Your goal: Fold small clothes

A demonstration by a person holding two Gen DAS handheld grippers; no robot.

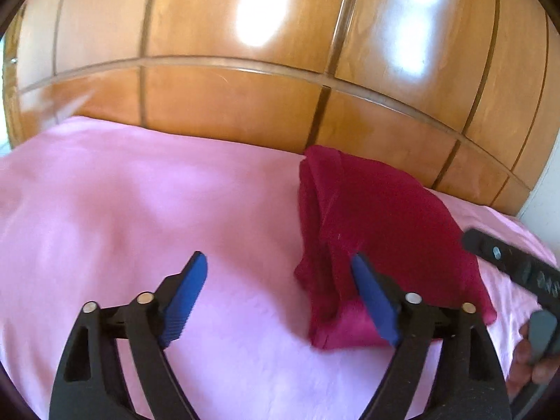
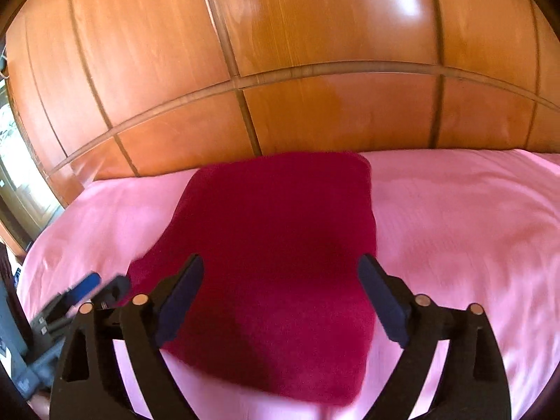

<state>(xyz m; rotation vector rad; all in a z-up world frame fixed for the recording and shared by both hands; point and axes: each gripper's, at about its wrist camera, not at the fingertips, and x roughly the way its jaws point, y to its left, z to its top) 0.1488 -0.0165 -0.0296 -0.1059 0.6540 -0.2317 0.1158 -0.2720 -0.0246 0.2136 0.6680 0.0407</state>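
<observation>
A dark red garment [image 1: 381, 224] lies folded on a pink sheet [image 1: 140, 210]. In the left wrist view it sits to the right of centre, with layered edges along its left side. My left gripper [image 1: 280, 262] is open and empty above the sheet; its right finger is in front of the garment's near left edge. In the right wrist view the garment [image 2: 280, 245] fills the middle as a flat rectangle. My right gripper [image 2: 281, 266] is open and empty, hovering over the garment's near half. The left gripper shows blurred at the lower left of the right wrist view [image 2: 87, 288].
A wooden panelled wardrobe [image 1: 245, 87] stands right behind the bed's far edge [image 2: 315, 87]. The pink sheet [image 2: 472, 227] spreads to both sides of the garment. The right gripper's body and the hand holding it show at the right edge of the left wrist view [image 1: 518, 266].
</observation>
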